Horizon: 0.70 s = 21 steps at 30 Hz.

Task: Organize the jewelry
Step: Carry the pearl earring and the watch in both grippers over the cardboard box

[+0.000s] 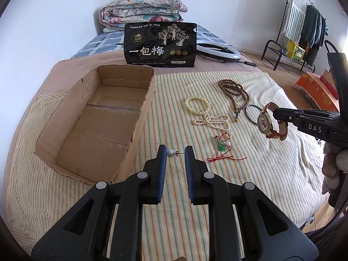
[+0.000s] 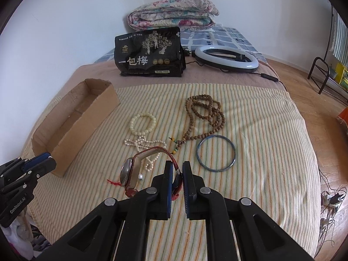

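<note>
- The left gripper (image 1: 175,152) pinches a pearl stud earring (image 1: 171,153) endwise between its blue pads, the pearl against one pad and the post's tip against the other, above the striped towel (image 1: 165,100) just beside the open cardboard box (image 1: 139,100).
- The right gripper (image 2: 176,169) is clamped on the red strap of a wristwatch (image 2: 130,171), which hangs clear of the towel with its dial turned sideways.
- On the towel lie a cream bead bracelet (image 2: 142,125), a pearl necklace (image 2: 144,143), a red-corded green pendant (image 1: 221,148), brown wooden prayer beads (image 2: 204,117) and a blue bangle (image 2: 216,153).
- Behind them stand a black snack pouch (image 2: 150,52) and a ring light (image 2: 226,59).
</note>
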Each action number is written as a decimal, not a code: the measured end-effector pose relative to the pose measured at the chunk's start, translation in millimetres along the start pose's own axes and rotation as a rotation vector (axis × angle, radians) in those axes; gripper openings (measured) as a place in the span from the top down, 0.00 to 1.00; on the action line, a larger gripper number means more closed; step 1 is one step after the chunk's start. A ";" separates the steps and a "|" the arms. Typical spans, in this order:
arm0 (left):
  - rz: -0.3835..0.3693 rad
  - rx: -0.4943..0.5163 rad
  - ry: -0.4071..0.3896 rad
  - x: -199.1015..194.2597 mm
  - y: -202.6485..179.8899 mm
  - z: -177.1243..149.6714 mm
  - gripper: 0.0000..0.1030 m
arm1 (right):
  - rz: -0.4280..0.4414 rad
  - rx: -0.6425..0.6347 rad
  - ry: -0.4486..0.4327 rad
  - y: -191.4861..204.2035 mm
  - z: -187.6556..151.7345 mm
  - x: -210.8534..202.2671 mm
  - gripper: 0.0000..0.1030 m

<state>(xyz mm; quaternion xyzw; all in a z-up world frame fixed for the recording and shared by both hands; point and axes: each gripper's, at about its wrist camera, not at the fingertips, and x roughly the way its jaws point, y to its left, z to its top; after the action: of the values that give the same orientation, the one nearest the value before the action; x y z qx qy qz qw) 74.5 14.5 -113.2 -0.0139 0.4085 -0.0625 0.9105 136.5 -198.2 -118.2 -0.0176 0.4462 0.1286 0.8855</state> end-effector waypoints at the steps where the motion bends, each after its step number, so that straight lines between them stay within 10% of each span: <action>1: 0.005 -0.001 -0.006 -2.6 2.6 2.3 0.85 | 0.006 0.000 -0.011 3.8 3.1 -2.0 0.94; 21: 0.151 -0.103 -0.038 -22.6 98.6 39.1 0.85 | 0.144 -0.103 -0.123 112.0 68.2 17.5 0.94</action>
<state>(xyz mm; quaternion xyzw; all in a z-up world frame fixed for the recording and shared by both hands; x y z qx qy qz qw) 98.9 114.1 -77.9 -0.0309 0.3936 0.0276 0.9184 172.7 -76.3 -81.8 -0.0231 0.3838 0.2154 0.8977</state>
